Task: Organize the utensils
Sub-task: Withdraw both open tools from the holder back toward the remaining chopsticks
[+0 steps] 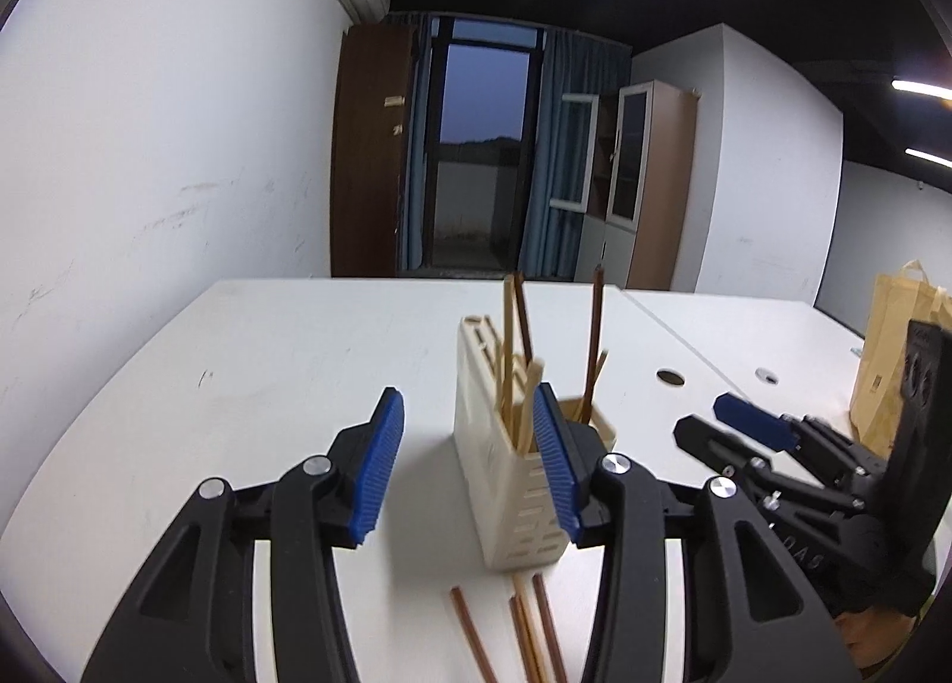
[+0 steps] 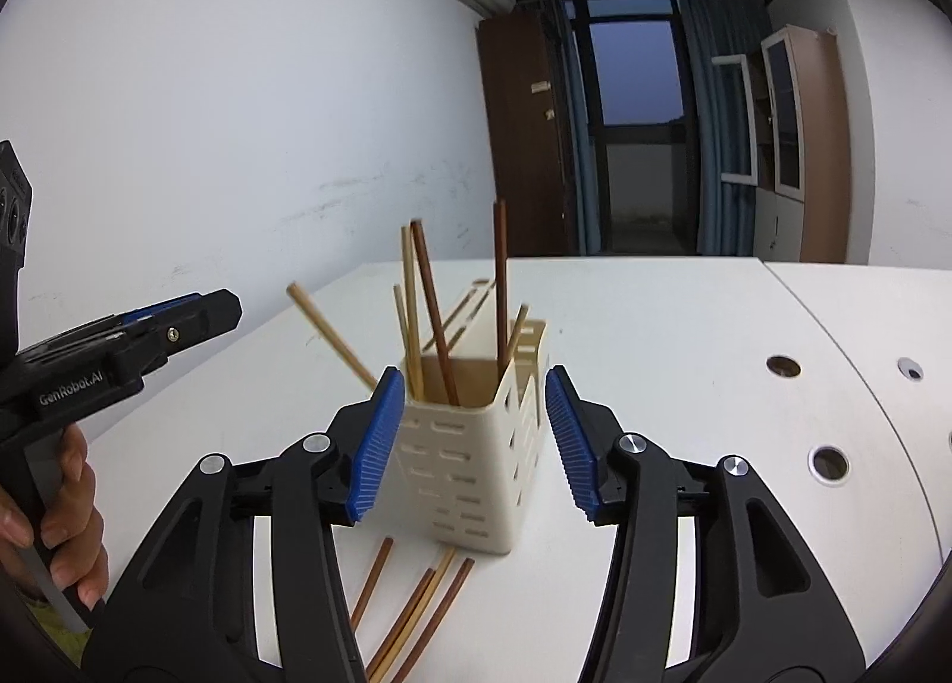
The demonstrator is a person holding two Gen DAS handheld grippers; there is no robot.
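A cream slotted utensil holder [image 1: 506, 481] stands upright on the white table [image 1: 268, 362], with several light and dark chopsticks [image 1: 511, 350] leaning inside it. More loose chopsticks [image 1: 523, 635] lie flat on the table just in front of it. My left gripper [image 1: 466, 392] is open with nothing gripped; the holder shows beyond its blue pads. In the right wrist view, my right gripper [image 2: 474, 376] is also open and frames the holder [image 2: 470, 463], with loose chopsticks [image 2: 416, 611] below it. The left gripper [image 2: 226, 308] comes in from the left, held by a hand [image 2: 71, 516]. The right gripper [image 1: 714, 421] shows at the right.
A yellow bag [image 1: 892, 350] stands at the table's right side. Round cable holes [image 2: 830, 463] dot the right half of the table [image 2: 654, 326], past a seam. A white wall runs along the left; a door and cabinets are behind.
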